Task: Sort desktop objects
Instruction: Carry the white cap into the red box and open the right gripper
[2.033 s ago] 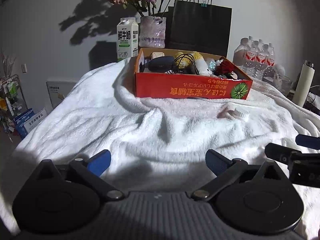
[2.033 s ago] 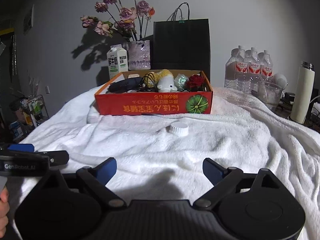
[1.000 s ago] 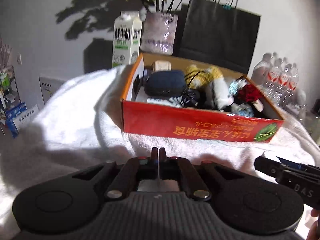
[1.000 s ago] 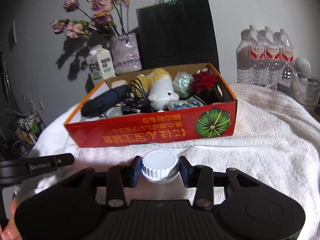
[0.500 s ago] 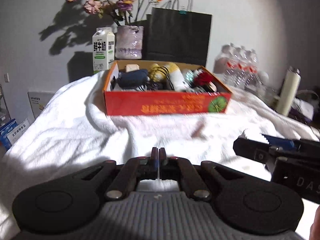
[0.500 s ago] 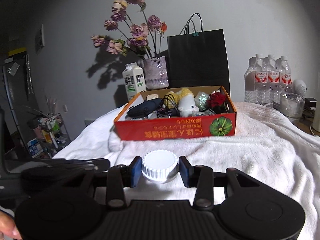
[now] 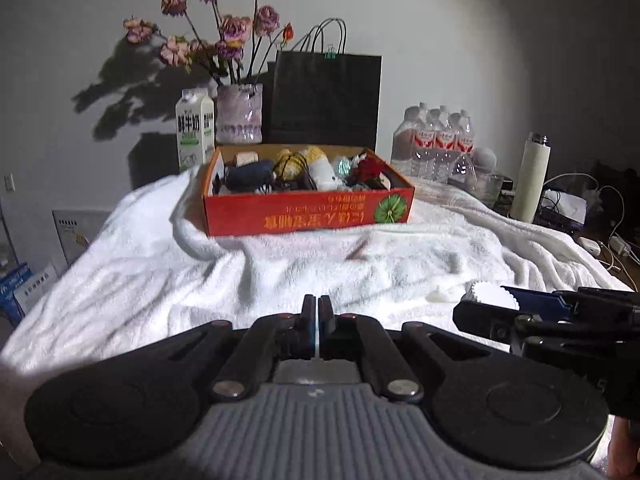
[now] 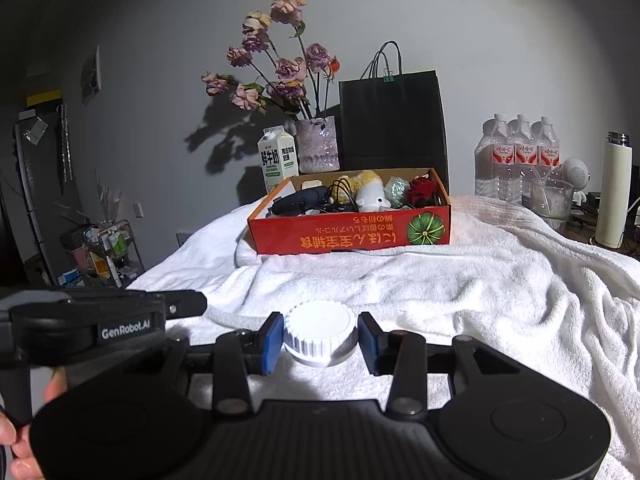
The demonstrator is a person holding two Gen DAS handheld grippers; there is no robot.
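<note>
Dim room, hard shadows, fisheye-darkened corners.

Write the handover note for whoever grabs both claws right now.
Right claw: shut on the white ribbed cap, held just above the white towel, short of the box.
Left claw: shut and holding nothing, low over the towel beside the right one.
Orange cardboard box: at the far end of the towel, already holding a plush toy, a red flower, cables and a dark case.
Done: cap picked up.
Left: probably carry the cap to the box and release it inside.
</note>
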